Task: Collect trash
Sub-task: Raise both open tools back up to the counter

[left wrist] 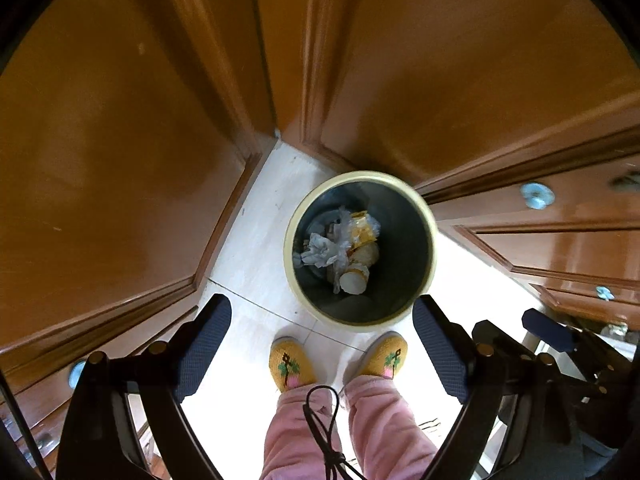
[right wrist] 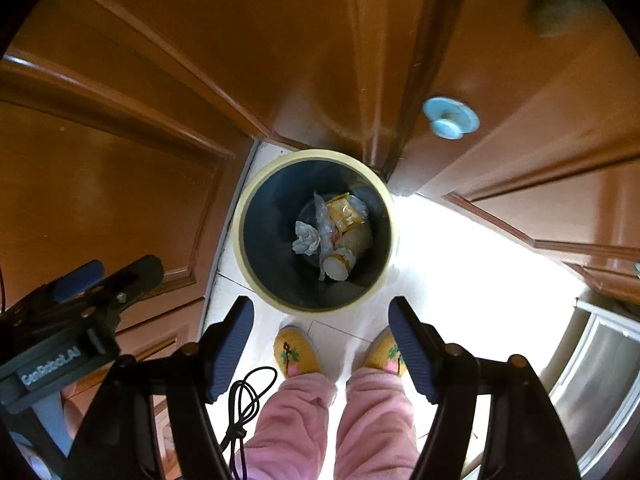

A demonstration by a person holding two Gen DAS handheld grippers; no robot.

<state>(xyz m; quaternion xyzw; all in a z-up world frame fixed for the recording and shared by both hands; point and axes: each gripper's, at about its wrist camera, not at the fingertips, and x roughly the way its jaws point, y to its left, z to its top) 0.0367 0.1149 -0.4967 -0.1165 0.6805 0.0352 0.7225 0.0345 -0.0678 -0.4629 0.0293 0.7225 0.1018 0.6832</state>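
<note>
A round bin with a cream rim (left wrist: 288,252) (right wrist: 240,248) stands on the pale tiled floor, directly below both grippers. At its bottom lies the trash (left wrist: 344,248) (right wrist: 336,236): crumpled white tissue, a yellow wrapper and paper cups. My left gripper (left wrist: 322,306) points straight down with its jaws wide apart and nothing between the blue pads. My right gripper (right wrist: 322,308) also hangs over the bin, open and empty. Each gripper shows at the edge of the other's view: the right one (left wrist: 548,332), the left one (right wrist: 80,276).
Brown wooden cabinet doors with pale blue knobs (right wrist: 450,118) close in the corner behind and beside the bin. The person's yellow slippers (left wrist: 290,362) and pink trousers (right wrist: 372,420) stand just before it. A black cable (right wrist: 244,400) dangles. A metal frame (right wrist: 600,368) is at right.
</note>
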